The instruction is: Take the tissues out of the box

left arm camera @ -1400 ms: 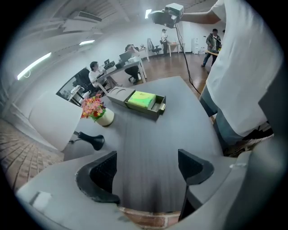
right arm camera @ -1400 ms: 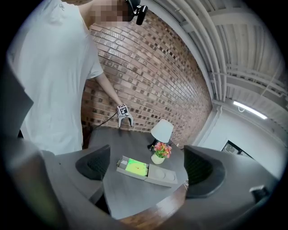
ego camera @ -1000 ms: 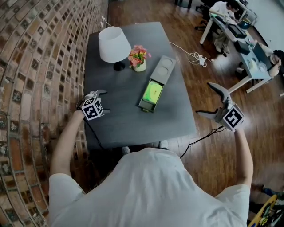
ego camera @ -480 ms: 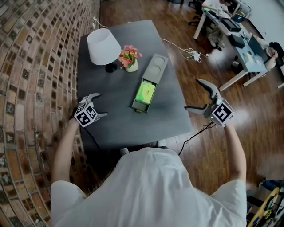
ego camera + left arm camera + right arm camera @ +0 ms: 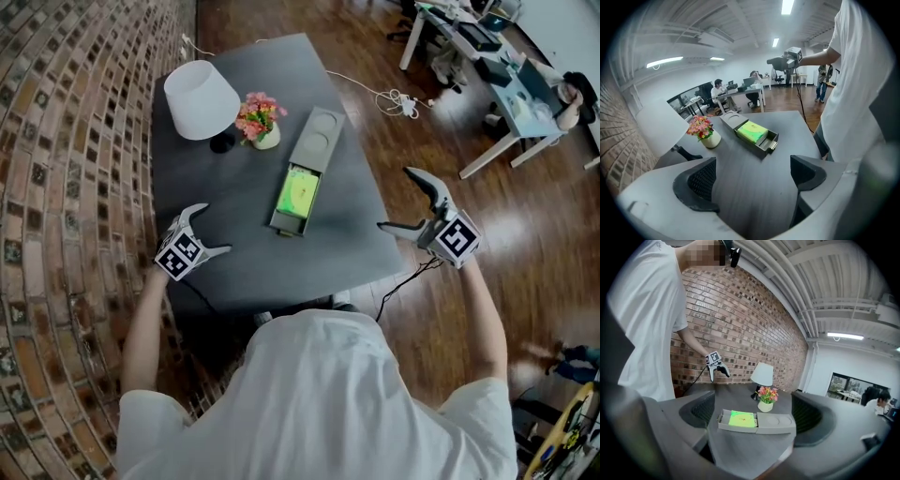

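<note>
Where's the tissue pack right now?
Head view: the green tissue pack lies in the open grey box mid-table, right of the flower pot and nearer the person.

Tissue pkg (image 5: pixel 300 191): bright green. Box (image 5: pixel 317 141): grey. Table (image 5: pixel 242 204): dk grey. Lamp shade (image 5: pixel 199 86): white. Flowers (image 5: pixel 254 107): pink/red.

1. Dark table (image 5: pixel 239 202) stands against a brick wall (image 5: pixel 66 141).
2. White-shaded lamp (image 5: pixel 200 99) sits at the table's far end, on the wall side.
3. Pink flowers (image 5: pixel 253 108) in a pale pot (image 5: pixel 267 140), just beside the lamp.
4. Wood floor (image 5: pixel 525 253) with a white cable (image 5: pixel 398 98) lying on it.
5. Desks (image 5: pixel 525 94) stand at far right.
</note>
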`<action>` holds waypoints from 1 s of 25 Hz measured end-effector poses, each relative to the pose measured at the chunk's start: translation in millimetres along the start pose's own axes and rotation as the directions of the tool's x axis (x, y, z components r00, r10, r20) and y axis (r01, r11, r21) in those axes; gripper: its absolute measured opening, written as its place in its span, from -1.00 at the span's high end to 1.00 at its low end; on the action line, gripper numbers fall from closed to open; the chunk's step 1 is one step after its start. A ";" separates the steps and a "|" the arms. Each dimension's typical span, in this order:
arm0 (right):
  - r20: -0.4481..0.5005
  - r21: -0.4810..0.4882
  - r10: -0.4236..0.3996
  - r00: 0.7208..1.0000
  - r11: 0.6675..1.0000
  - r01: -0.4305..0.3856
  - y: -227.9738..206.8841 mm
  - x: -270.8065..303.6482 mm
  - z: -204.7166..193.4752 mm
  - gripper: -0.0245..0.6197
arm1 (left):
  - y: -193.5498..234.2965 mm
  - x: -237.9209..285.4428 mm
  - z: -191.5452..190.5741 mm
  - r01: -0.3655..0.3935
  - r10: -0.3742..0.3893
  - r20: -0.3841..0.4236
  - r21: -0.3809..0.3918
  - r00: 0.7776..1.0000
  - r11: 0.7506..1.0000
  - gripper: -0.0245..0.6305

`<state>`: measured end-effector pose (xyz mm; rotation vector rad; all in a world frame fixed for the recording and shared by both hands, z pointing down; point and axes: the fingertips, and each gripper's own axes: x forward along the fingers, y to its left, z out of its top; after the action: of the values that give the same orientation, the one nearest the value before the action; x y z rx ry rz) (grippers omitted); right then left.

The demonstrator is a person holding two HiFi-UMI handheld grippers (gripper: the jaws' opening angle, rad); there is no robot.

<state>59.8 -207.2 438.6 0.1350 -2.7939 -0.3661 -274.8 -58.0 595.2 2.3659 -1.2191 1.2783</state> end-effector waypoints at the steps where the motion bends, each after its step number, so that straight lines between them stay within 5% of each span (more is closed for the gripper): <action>1: 0.002 0.016 -0.010 1.000 1.000 0.010 0.6 -0.3 -4.4 -0.65 | -0.6 3.2 1.0 0.003 -0.003 0.004 -0.008 1.000 1.000 -0.59; 16: 0.019 0.215 -0.184 0.983 0.961 0.175 14.9 -0.7 -73.9 -0.65 | 2.2 46.4 35.6 -0.007 0.030 0.141 -0.160 0.990 0.987 -0.69; 25: 0.085 0.340 -0.307 0.948 0.903 0.262 12.8 11.0 -83.8 -0.65 | 6.7 59.1 78.5 0.039 0.039 0.284 -0.264 0.958 0.964 -0.69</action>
<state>75.9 -216.0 522.1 0.6234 -2.9520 0.0293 -214.7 -135.9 591.2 2.4021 -1.3704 0.7266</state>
